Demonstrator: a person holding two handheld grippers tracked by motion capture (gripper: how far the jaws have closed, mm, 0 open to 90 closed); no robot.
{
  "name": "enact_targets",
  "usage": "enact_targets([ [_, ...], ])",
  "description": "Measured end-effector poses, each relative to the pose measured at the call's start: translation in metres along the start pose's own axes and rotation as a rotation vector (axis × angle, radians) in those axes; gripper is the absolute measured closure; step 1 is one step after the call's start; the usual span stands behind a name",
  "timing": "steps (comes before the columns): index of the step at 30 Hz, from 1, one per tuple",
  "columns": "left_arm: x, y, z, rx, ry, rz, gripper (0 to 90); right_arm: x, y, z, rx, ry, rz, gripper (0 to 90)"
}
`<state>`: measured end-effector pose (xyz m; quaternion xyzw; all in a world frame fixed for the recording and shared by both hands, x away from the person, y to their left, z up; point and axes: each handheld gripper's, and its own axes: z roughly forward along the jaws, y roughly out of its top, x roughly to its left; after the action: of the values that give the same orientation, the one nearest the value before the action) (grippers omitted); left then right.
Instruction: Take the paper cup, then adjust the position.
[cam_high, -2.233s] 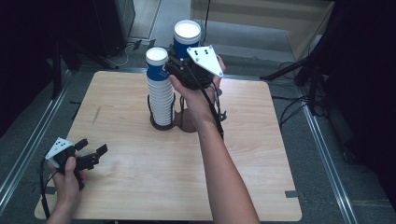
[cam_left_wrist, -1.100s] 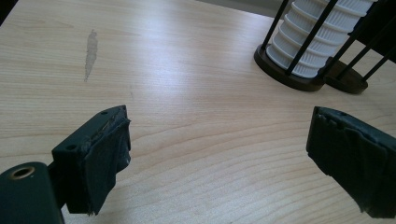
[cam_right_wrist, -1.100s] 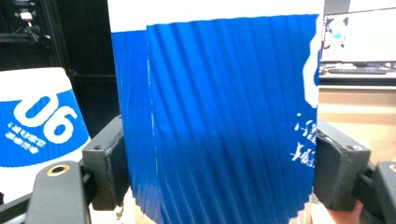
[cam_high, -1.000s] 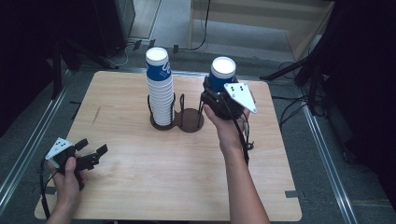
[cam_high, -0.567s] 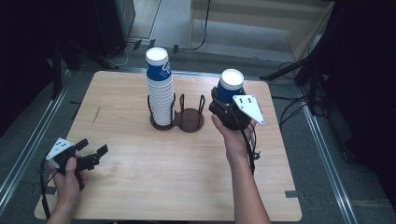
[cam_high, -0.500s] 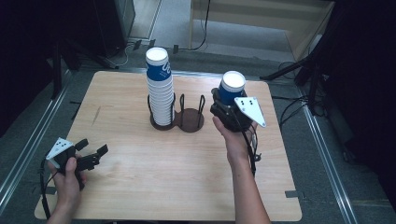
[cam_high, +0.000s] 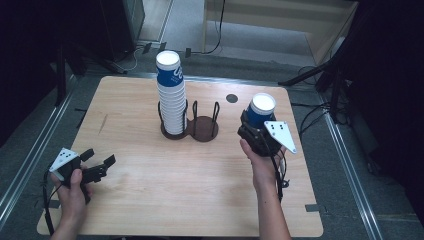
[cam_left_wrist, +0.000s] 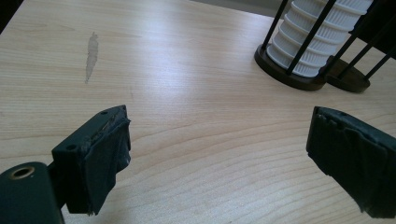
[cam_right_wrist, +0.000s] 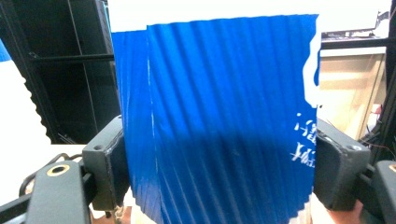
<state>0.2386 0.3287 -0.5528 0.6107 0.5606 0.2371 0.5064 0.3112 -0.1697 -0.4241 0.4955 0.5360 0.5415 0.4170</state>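
Note:
A blue ribbed paper cup (cam_high: 260, 111) with a white rim sits upright between the jaws of my right gripper (cam_high: 256, 131), which is shut on it over the right part of the table. In the right gripper view the cup (cam_right_wrist: 219, 116) stands between both black pads (cam_right_wrist: 111, 163). A tall stack of cups (cam_high: 171, 95) stands in the left ring of a dark wire holder (cam_high: 202, 127); the holder's right ring is empty. My left gripper (cam_high: 101, 162) rests open at the table's near left. Between its pads (cam_left_wrist: 100, 158) lies only bare wood.
The round-cornered wooden table (cam_high: 150, 190) has a dark hole (cam_high: 231, 98) near its far edge and a grey smear (cam_left_wrist: 91, 53) on the left. Metal rails and cables run along the floor on both sides.
My right gripper has carried the cup from above the holder out to the right and downward, closer to the table. The left gripper has kept still.

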Motion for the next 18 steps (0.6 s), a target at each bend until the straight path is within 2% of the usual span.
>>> enact_targets([
  [7, 0.000, -0.001, -0.002, -0.030, -0.004, -0.018, 7.3, -0.012, -0.014, -0.008, 0.017, -0.014, 0.000, 20.7],
  [18, -0.002, -0.001, -0.002, -0.043, 0.018, 0.005, 7.9, -0.022, -0.038, -0.017, 0.053, -0.008, 0.000, 20.7],
])
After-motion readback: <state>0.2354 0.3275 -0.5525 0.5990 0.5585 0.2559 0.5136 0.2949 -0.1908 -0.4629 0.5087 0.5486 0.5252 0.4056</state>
